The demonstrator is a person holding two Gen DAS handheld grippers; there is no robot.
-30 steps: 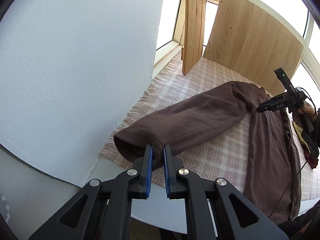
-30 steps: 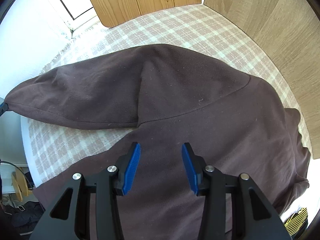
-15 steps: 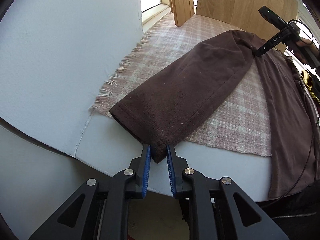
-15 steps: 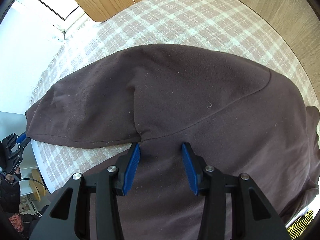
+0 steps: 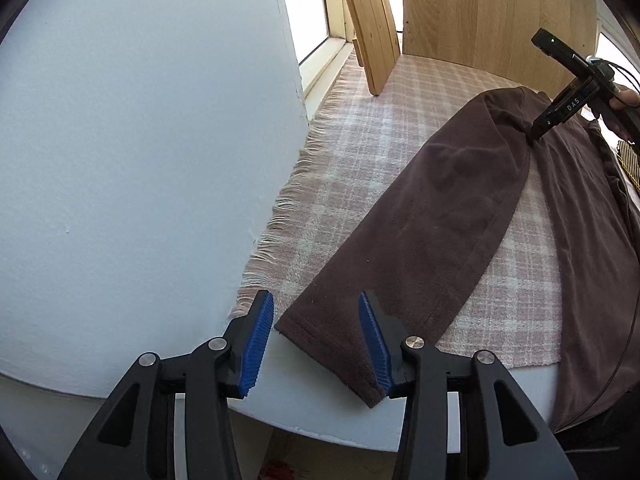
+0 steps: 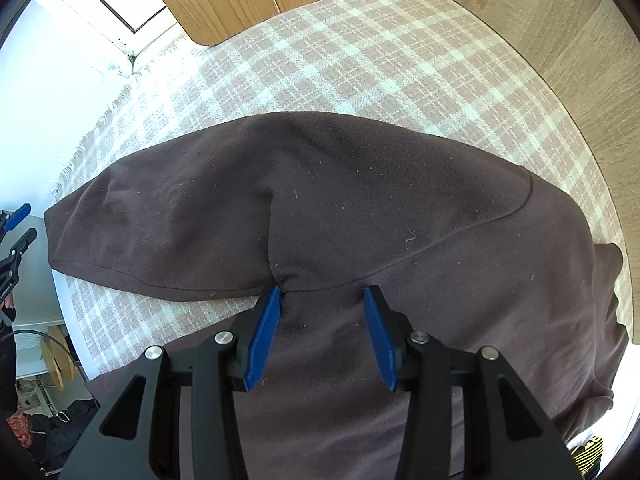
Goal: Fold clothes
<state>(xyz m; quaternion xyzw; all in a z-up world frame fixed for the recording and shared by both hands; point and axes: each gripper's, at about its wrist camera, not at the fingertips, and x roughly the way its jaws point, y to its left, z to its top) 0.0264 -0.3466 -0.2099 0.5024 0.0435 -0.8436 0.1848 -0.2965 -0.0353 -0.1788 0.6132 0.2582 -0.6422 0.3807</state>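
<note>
Sweater [image 6: 360, 208] lies flat on the checked cloth [image 6: 320, 60] — mid-frame. Left gripper [image 5: 316, 340] is wide open at the cuff, holding nothing. Right gripper [image 6: 322, 332] — wide open at the armpit.

Matt fleece sweater [image 6: 360, 208], woven plaid cloth [image 6: 340, 64]

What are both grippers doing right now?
Left gripper: open, straddling the brown fleece sleeve cuff.
Right gripper: open, pressed at the sleeve's armpit seam.
</note>
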